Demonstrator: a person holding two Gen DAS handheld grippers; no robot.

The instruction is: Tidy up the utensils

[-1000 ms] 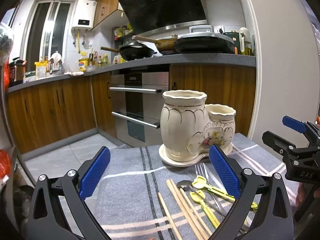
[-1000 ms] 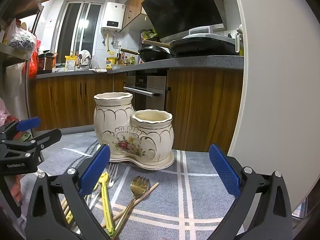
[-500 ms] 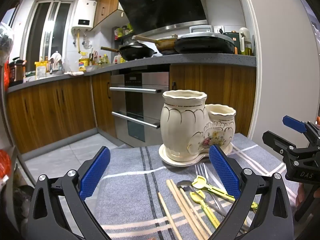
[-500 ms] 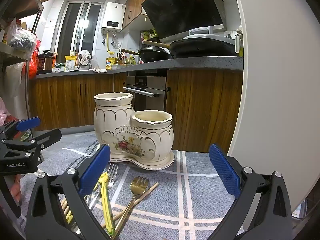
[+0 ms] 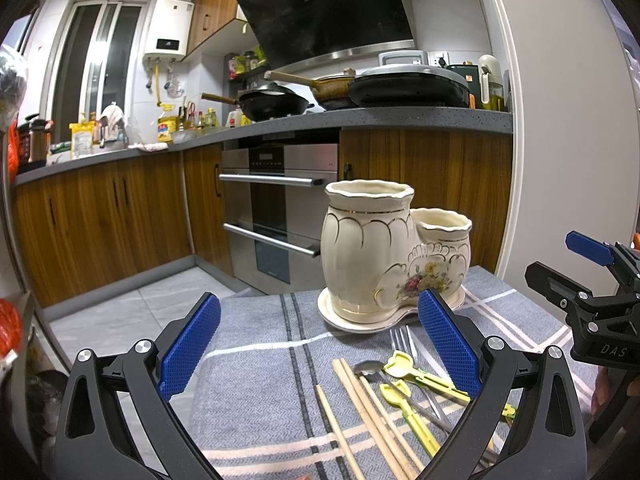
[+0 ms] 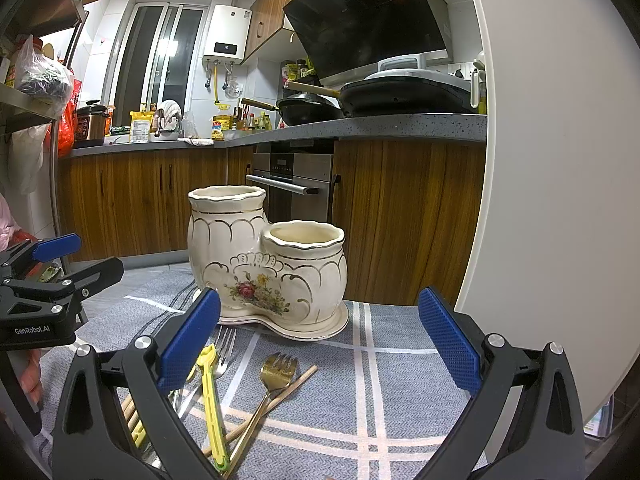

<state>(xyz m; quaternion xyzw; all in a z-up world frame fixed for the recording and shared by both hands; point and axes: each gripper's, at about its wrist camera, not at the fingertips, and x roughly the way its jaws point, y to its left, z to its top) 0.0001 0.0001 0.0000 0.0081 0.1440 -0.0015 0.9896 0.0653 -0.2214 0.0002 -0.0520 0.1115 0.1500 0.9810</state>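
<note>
Utensil handles point(image 5: 420, 420) partly hidden behind wide-apart left gripper point(image 5: 320, 344) fingers point(image 5: 448, 344)

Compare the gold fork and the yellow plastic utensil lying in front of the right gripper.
The gold fork is shiny metal with a broad tined head; the yellow plastic utensil is matte with a small squarish head. The gold fork slants right and crosses a wooden chopstick; the yellow plastic utensil runs nearly straight toward the camera, to its left. Both lie flat on the grey striped cloth, heads toward the ceramic holder, untouched.
</note>
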